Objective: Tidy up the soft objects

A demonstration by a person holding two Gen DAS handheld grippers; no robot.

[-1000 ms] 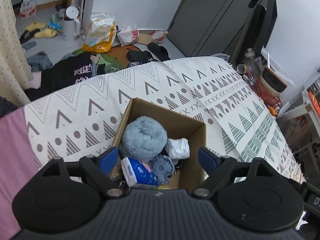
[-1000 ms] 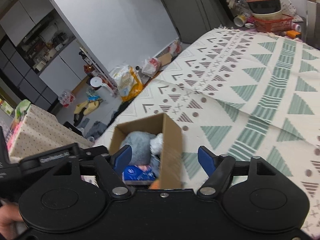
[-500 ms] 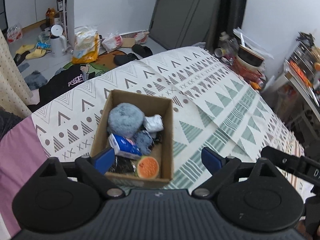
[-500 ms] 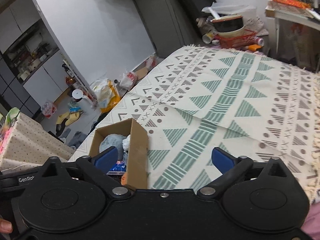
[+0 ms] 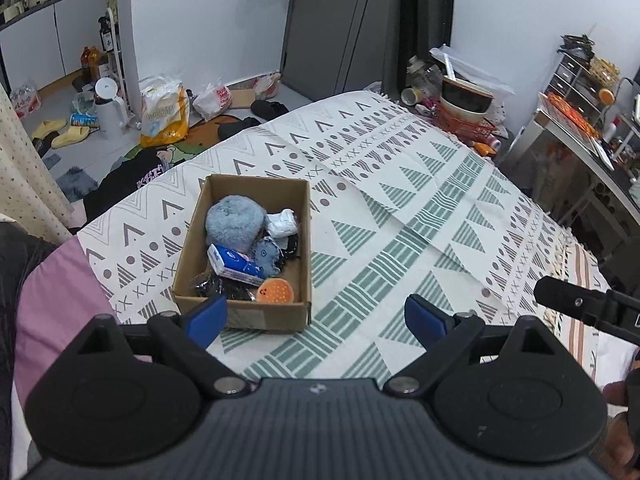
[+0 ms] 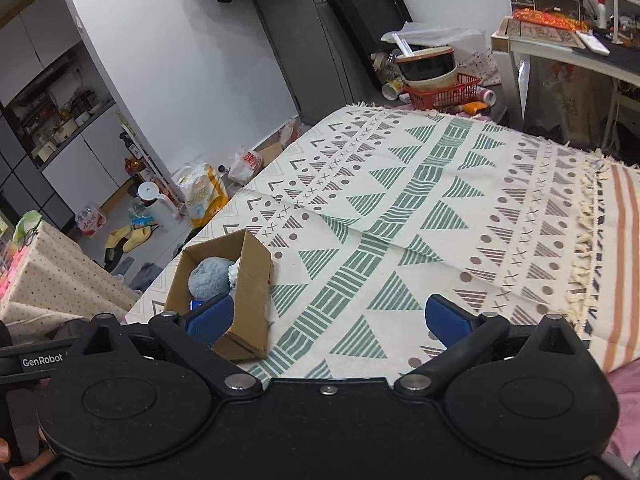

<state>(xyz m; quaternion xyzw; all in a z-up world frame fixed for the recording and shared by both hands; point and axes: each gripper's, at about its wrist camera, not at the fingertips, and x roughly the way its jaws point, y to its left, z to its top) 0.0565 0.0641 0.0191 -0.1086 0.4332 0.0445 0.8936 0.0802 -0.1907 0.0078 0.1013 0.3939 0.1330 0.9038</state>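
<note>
Both claws have pulled back and risen from the cardboard box [image 5: 244,248]: the left claw [image 5: 316,316] and right claw [image 6: 326,318] hang spread and empty. The box sits near the bed's [image 5: 420,216] left edge, holding the grey plush [image 5: 234,222], tissue pack [image 5: 236,266] and orange toy [image 5: 275,291]; sorting seems finished, though deeper contents are unclear.
</note>
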